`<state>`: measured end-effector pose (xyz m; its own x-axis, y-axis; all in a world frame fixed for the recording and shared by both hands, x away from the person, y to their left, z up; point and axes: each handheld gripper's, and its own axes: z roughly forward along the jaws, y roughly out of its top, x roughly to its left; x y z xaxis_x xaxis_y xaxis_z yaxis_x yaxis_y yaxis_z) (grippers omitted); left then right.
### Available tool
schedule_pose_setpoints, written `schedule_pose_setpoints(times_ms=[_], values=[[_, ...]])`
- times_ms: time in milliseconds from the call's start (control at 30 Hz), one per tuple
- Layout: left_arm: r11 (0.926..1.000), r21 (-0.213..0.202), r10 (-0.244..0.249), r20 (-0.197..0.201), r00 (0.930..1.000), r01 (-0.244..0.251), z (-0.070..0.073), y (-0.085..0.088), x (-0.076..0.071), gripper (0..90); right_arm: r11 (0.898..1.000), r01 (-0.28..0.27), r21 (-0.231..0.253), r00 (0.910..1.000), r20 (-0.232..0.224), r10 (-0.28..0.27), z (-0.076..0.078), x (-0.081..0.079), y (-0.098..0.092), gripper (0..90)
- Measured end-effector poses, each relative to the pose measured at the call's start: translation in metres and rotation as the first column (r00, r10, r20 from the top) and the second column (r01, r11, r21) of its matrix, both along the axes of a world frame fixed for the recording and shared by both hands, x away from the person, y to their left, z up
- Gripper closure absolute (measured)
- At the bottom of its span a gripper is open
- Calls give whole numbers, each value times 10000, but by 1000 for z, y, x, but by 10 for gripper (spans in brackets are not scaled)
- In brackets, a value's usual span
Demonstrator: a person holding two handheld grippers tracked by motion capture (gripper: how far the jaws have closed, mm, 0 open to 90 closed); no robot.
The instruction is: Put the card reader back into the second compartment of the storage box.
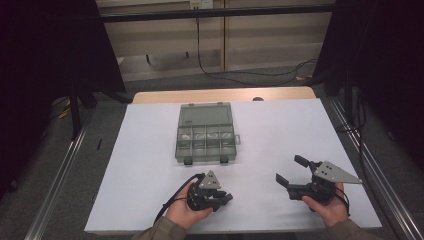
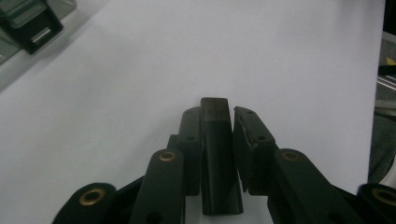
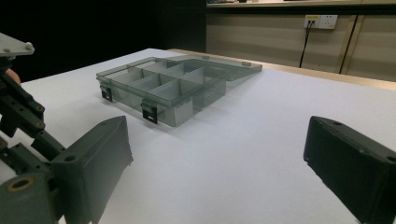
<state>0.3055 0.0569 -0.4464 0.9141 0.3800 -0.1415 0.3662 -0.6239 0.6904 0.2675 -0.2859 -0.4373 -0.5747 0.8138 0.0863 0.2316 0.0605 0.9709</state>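
A clear grey compartment box (image 1: 205, 142) lies on the white table sheet with its lid folded back flat; its dividers and two black front latches show in the right gripper view (image 3: 173, 88). One latch corner (image 2: 32, 25) appears at the top left of the left gripper view. My left gripper (image 1: 227, 198) rests in a hand near the table's front, pointing right, its jaws drawn close with a narrow gap and nothing gripped (image 2: 217, 116). My right gripper (image 1: 291, 170) sits in the other hand at the front right, jaws wide open and empty (image 3: 219, 158), aimed toward the box.
The white sheet (image 1: 280, 125) covers most of the table, with a wooden strip (image 1: 225, 95) at the far edge. Cables trail on the floor beyond. Metal rails run along both sides of the table. Dark curtains stand left and right.
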Motion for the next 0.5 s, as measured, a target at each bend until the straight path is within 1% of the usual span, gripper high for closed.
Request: schedule_pose_setpoints(times_ms=[33, 167, 333, 367, 467, 500], values=[[10000, -43, 60, 20, 10000, -60, -1, 1, 1, 737, 10000, -1, 1, 10000, -5, 1, 0, 0, 0, 67], [9999, 7, 158, 64, 9999, -158, 0, 1, 0, 675, 10000, -7, 5, 10000, -1, 7, 0, 0, 0, 67], [9998, 160, 156, -135, 9998, -154, 2, 4, 0, 688, 10000, 18, -23, 10000, 10, -18, 0, 0, 0, 68], [9998, 130, 178, -212, 9996, -175, 2, 4, 0, 688, 10000, 20, -18, 10000, 16, -20, 0, 0, 0, 68], [9997, 229, 119, -176, 9998, -115, 2, 3, -1, 676, 10000, 55, -13, 10000, 36, -55, 0, 0, 0, 68], [9994, 324, 105, -124, 9999, -101, 2, 3, -2, 673, 10000, 66, -34, 9999, 78, -65, 0, 0, -1, 68]])
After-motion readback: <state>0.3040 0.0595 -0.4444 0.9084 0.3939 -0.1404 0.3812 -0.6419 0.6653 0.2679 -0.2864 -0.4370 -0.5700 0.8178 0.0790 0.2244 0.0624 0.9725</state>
